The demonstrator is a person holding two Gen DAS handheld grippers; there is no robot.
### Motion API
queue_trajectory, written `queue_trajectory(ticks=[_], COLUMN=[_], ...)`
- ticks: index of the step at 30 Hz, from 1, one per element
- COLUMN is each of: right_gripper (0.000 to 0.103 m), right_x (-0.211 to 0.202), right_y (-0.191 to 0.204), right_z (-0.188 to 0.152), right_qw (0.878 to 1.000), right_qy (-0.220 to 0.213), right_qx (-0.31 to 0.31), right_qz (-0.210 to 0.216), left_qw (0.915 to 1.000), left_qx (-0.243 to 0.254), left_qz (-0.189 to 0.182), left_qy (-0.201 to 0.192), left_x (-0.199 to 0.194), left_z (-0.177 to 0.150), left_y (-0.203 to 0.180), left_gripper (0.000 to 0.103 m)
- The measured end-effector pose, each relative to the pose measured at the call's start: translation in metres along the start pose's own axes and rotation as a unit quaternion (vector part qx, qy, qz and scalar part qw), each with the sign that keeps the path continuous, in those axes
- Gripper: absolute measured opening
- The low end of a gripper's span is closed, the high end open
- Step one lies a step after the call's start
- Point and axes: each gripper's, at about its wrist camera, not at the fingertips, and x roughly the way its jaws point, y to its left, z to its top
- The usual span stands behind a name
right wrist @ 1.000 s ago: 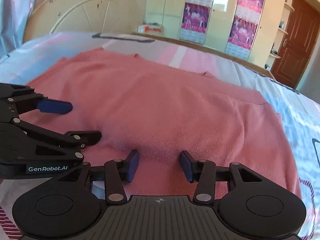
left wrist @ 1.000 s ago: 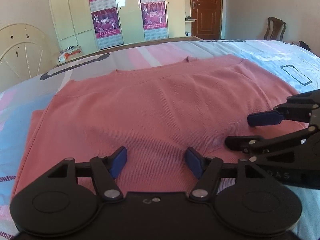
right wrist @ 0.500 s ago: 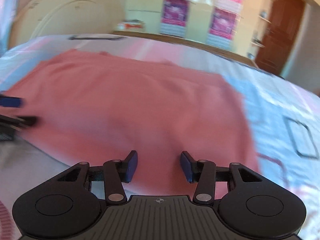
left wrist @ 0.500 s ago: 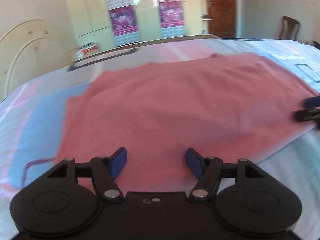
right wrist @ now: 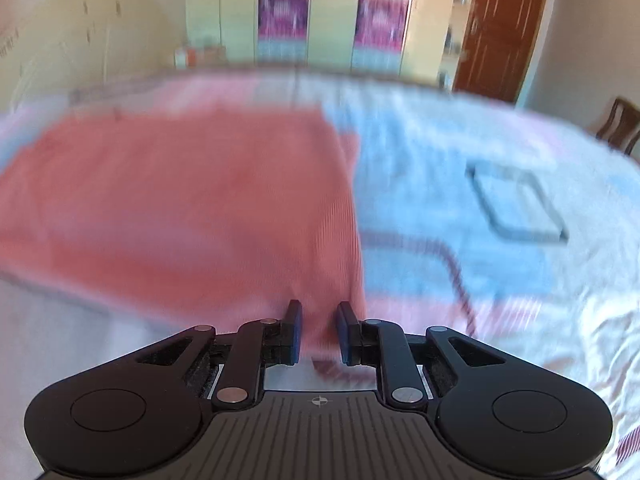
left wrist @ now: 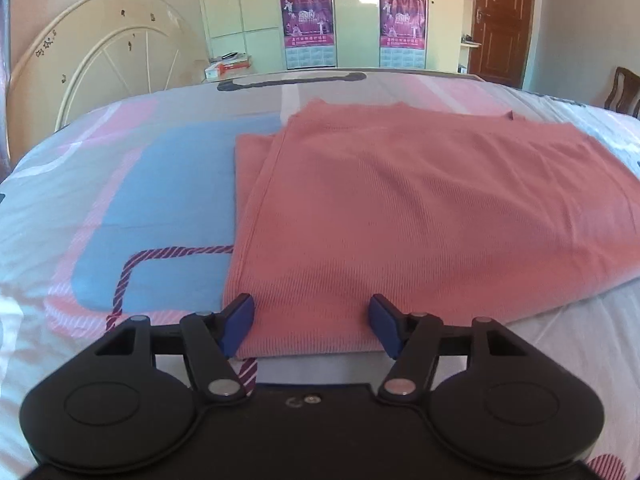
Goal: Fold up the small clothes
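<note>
1. My left gripper [left wrist: 311, 327]: jaws spread, over the near left corner of the shirt [left wrist: 420, 216]; the pads do not press the cloth.
2. The shirt lies flat on the bed [left wrist: 132, 208], a second layer showing along its left edge.
3. My right gripper [right wrist: 318, 332]: jaws have just been closing, now narrow, with the shirt's [right wrist: 180, 200] near right corner between them. View blurred; I cannot tell if the pads pinch it.
4. Far: wardrobe [left wrist: 356, 12], door [left wrist: 502, 20] at right.
</note>
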Motion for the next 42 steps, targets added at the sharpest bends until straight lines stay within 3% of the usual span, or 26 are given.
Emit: queue_trajectory(ticks=[4, 6, 9, 12, 15, 16, 17, 18, 21, 24, 26, 31, 36, 39, 42], right_gripper=[0.018, 0.018, 0.018, 0.018, 0.018, 0.018, 0.018, 0.018, 0.018, 0.018, 0.018, 0.018, 0.018, 0.018, 0.018], right_x=[-0.011, 0.000, -0.005, -0.022, -0.035, -0.037, -0.040, -0.041, -0.046, -0.049, -0.047, -0.030, -0.002, 0.020, 0.038], right_y=[0.003, 0.002, 0.003, 0.000, 0.002, 0.003, 0.005, 0.008, 0.020, 0.036, 0.051, 0.086, 0.118, 0.140, 0.152], right_z=[0.005, 0.000, 0.002, 0.002, 0.001, 0.001, 0.002, 0.002, 0.008, 0.017, 0.026, 0.052, 0.081, 0.092, 0.099], right_qw=[1.000, 1.000, 1.000, 0.999, 0.998, 0.997, 0.997, 0.996, 0.993, 0.989, 0.988, 0.986, 0.985, 0.986, 0.986], right_qy=[-0.020, 0.002, -0.003, -0.042, -0.060, -0.061, -0.062, -0.065, -0.079, -0.101, -0.099, -0.089, -0.078, -0.063, -0.049], right_qx=[-0.004, -0.005, -0.007, 0.014, 0.019, 0.022, 0.025, 0.029, 0.043, 0.051, 0.052, 0.054, 0.056, 0.053, 0.050], right_qz=[-0.003, -0.003, -0.002, 0.011, 0.023, 0.030, 0.037, 0.045, 0.074, 0.094, 0.106, 0.128, 0.145, 0.148, 0.150], left_qw=[0.9999, 0.9999, 0.9998, 0.9972, 0.9912, 0.9882, 0.9807, 0.9693, 0.9266, 0.9041, 0.8905, 0.8732, 0.8701, 0.8716, 0.8567], left_qx=[0.007, 0.004, -0.008, -0.056, -0.121, -0.144, -0.186, -0.233, -0.359, -0.407, -0.431, -0.459, -0.462, -0.462, -0.484], left_qz=[0.006, 0.008, 0.015, 0.024, -0.002, -0.014, -0.035, -0.061, -0.103, -0.128, -0.141, -0.153, -0.158, -0.151, -0.162], left_qy=[0.005, 0.005, 0.007, -0.044, -0.053, -0.051, -0.048, -0.050, -0.046, -0.016, -0.031, -0.057, -0.068, -0.065, -0.076], left_x=[-0.001, 0.001, -0.005, -0.032, -0.051, -0.054, -0.056, -0.058, -0.050, -0.026, -0.016, 0.007, 0.030, 0.043, 0.045], left_z=[-0.001, -0.001, 0.004, -0.001, -0.014, -0.019, -0.022, -0.029, -0.049, -0.055, -0.058, -0.048, -0.029, -0.021, -0.022], left_y=[-0.002, -0.002, -0.002, 0.009, 0.022, 0.026, 0.033, 0.041, 0.063, 0.067, 0.066, 0.070, 0.068, 0.064, 0.066], left_gripper=[0.062, 0.064, 0.063, 0.062, 0.059, 0.053, 0.045, 0.043, 0.044, 0.044, 0.046, 0.046, 0.041, 0.016, 0.011])
